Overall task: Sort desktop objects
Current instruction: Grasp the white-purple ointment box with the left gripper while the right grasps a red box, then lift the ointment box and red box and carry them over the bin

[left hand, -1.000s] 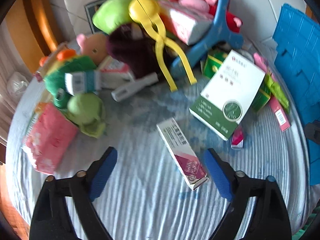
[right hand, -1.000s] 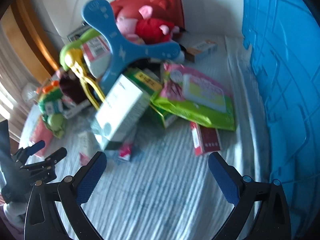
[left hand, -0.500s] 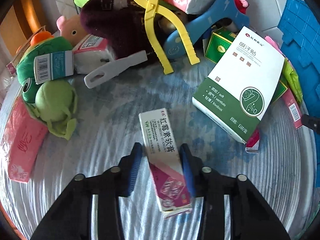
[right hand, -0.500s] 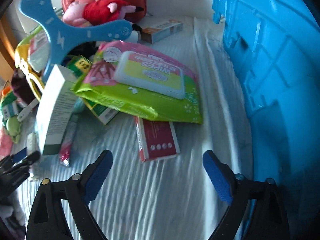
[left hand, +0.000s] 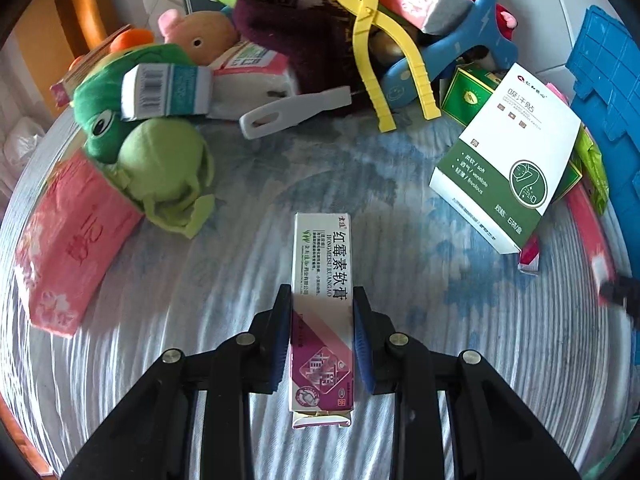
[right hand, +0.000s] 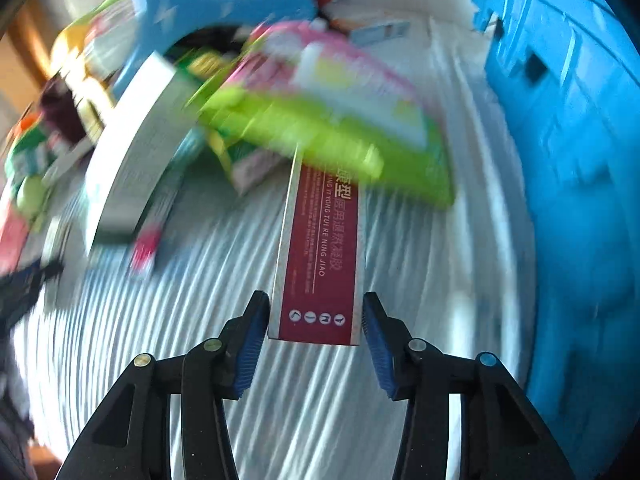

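Striped cloth (left hand: 400,240); tongs (left hand: 322,336) clamp white-purple box (left hand: 322,300).

Left gripper (left hand: 322,334) went from wide open to clamped on ointment box (left hand: 322,280), box now straight along the fingers. Right gripper (right hand: 314,334) moved in on red gel box (right hand: 320,248), jaws narrowed, near end between pads, small gaps left.

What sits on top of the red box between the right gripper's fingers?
The green wipes pack overlaps the far end of the red box; the near end is bare. How far the box extends beneath is hidden.
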### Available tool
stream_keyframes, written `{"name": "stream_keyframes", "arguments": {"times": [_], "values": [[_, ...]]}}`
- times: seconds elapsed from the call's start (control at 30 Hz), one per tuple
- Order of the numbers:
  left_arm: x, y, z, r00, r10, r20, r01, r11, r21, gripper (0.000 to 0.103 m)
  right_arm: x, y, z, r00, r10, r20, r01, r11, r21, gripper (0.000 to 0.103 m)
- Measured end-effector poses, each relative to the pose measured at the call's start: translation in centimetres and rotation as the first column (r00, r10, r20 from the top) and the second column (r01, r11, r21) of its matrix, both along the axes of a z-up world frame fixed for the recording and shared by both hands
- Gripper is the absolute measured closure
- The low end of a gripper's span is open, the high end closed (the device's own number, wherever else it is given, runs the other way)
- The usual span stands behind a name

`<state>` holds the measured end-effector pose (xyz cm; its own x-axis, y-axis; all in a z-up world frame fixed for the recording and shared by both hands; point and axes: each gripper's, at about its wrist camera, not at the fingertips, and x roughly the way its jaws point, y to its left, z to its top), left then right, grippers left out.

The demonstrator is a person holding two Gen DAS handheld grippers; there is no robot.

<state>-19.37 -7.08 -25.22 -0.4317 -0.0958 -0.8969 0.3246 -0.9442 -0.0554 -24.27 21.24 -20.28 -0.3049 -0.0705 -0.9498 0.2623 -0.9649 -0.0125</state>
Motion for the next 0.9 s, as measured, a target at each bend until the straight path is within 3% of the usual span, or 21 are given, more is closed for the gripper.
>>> {"name": "stream_keyframes", "arguments": {"times": [0.1,0.2,0.37,0.5,0.63,0.73,0.9], "values": [[1.0,0.1,-0.2,1.0,-0.001,-0.002,0.001,1.0,-0.005,0.075,3.2,0.0,-0.6,0.997,0.051,0.064,-0.05,0.999,-0.012,0.058],[1.8,0.3,-0.4,1.0,0.005,-0.002,-0.005,1.0,-0.005,0.075,4.4,0.1,-0.2,0.997,0.056,0.062,-0.055,0.998,-0.024,0.056],[3.0,0.9,-0.2,1.0,0.008,-0.005,-0.008,1.0,-0.014,0.075,2.1,0.0,0.9,1.0,0.008,0.005,-0.007,0.999,-0.042,0.054],[3.7,1.5,0.6,1.0,0.001,-0.023,-0.001,1.0,-0.025,0.075,-0.4,-0.4,-0.3,1.0,-0.008,-0.011,0.008,1.0,-0.027,0.053],[3.5,1.5,2.3,0.999,-0.001,-0.045,-0.001,0.999,-0.037,0.075,-0.6,-1.4,-0.9,1.0,-0.004,-0.018,0.004,1.0,-0.007,0.059],[4.8,2.3,3.7,0.996,-0.004,-0.085,-0.002,0.998,-0.062,0.075,1.0,-1.3,1.4,0.996,0.002,-0.091,-0.005,0.999,-0.032,0.059],[7.0,4.2,9.9,0.978,-0.029,-0.208,0.003,0.992,-0.126,0.075,4.8,-1.7,7.9,0.96,0.046,-0.275,-0.069,0.995,-0.075,0.059]]}}
